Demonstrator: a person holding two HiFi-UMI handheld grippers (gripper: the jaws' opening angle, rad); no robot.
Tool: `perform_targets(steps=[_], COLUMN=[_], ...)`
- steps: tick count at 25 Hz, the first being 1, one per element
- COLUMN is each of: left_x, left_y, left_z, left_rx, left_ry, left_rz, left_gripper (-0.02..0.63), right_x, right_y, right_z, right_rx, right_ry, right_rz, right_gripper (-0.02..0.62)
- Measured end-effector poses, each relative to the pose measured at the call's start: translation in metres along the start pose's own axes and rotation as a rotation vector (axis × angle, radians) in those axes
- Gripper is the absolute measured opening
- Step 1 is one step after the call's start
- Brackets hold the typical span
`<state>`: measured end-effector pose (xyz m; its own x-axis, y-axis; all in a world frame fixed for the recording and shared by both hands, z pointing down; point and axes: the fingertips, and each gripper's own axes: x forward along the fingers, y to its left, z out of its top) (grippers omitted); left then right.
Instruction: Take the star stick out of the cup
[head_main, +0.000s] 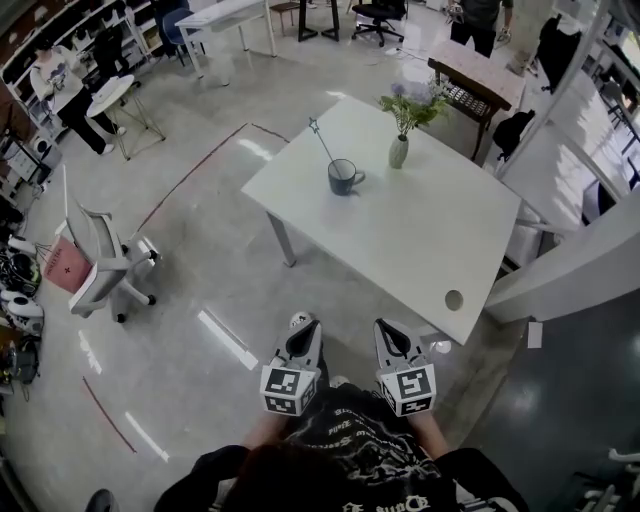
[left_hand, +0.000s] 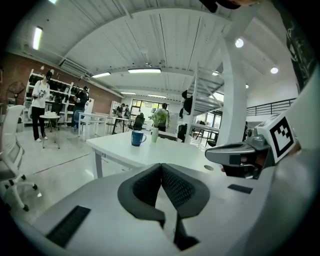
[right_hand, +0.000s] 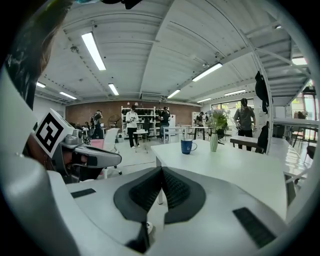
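A blue cup (head_main: 343, 176) stands on the white table (head_main: 430, 250) near its far corner, and the thin star stick (head_main: 320, 137) leans out of it toward the far left. The cup (left_hand: 137, 137) appears small in the left gripper view, and the cup (right_hand: 187, 146) likewise in the right gripper view. My left gripper (head_main: 302, 326) and right gripper (head_main: 385, 329) are held side by side close to my body, short of the table's near edge and well away from the cup. Both are shut with nothing between the pads.
A small vase with flowers (head_main: 400, 148) stands just right of the cup. A round cable hole (head_main: 454, 299) sits near the table's front corner. A white office chair (head_main: 100, 262) is on the floor at the left. People stand by shelves (head_main: 62, 88) far off.
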<state>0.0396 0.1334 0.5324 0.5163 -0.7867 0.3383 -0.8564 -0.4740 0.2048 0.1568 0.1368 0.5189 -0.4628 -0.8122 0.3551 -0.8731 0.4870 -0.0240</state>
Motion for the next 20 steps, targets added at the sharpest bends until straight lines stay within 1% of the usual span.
perform_targets(steps=[2, 6, 11, 14, 20], left_x=[0.02, 0.062, 0.111, 0.137, 0.177], left_y=[0.012, 0.042, 0.104, 0.139, 0.207], left_z=[0.01, 0.038, 0.072, 0.094, 0.122], left_rx=[-0.001, 0.021, 0.014, 0.019, 0.044], left_ry=[-0.001, -0.008, -0.008, -0.012, -0.008], left_rz=[-0.016, -0.06, -0.08, -0.102, -0.14], left_gripper=[0.02, 0.02, 0.02, 0.02, 0.02], right_x=[0.017, 0.062, 0.132, 0.173, 0.241], right_y=[-0.008, -0.032, -0.048, -0.055, -0.061], right_z=[0.007, 0.025, 0.058, 0.077, 0.1], right_rx=[0.007, 0.031, 0.03, 0.049, 0.082], right_ry=[-0.003, -0.005, -0.002, -0.005, -0.004], right_rz=[-0.012, -0.054, -0.075, -0.097, -0.15], right_gripper=[0.008, 0.008, 0.009, 0.009, 0.009])
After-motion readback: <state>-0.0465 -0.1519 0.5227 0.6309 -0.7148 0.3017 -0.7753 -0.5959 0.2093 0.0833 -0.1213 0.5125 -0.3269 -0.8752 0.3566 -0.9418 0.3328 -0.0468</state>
